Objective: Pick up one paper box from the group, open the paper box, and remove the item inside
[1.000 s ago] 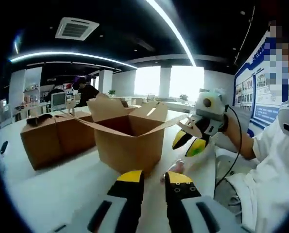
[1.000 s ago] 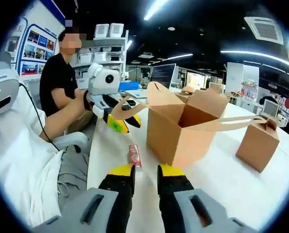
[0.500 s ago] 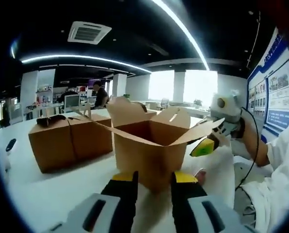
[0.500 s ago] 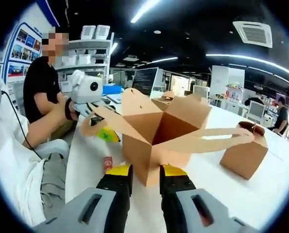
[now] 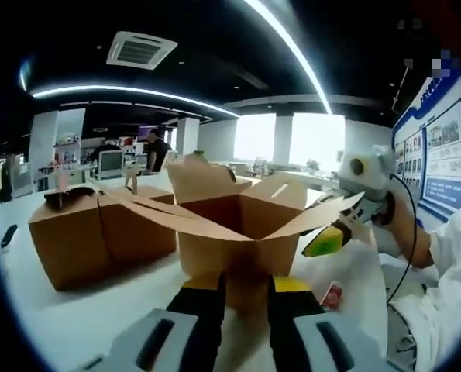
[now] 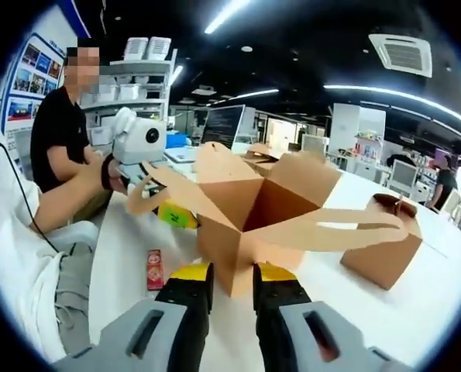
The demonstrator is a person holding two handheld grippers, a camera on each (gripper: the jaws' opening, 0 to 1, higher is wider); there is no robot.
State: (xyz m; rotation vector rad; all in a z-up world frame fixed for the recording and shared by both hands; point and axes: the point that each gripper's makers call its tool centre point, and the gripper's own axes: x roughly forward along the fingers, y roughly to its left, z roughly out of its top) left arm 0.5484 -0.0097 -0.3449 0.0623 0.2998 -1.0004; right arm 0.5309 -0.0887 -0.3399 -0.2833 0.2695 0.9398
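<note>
Left gripper view: on the left of a white table [image 5: 67, 322] stands a closed paper box [image 5: 98, 240], brown, with its handle folded on top. Just right of it, in the middle, stands the open paper box [image 5: 238, 244], its flaps spread wide; whatever is inside is hidden by its walls. The left gripper [image 5: 248, 285] rises from the bottom edge just before this box. Its yellow-tipped jaws are a narrow gap apart with the box's lower front behind them, and it cannot be told whether they pinch anything. Further right, a small red packet [image 5: 333, 294] lies flat on the table beside the open box. Above it the right gripper [image 5: 327, 236], held in a person's hand, meets the tip of the box's right flap. One yellow-green jaw shows under the flap, so how far its jaws stand apart cannot be told. Right gripper view: a person in a black shirt [image 6: 60, 139] sits at the far left. The left gripper meets the tip of the open box's left flap, with the red packet on the table below it. The open box stands in the middle, behind the right gripper's own narrowly parted jaws. The closed box stands at the right.
</note>
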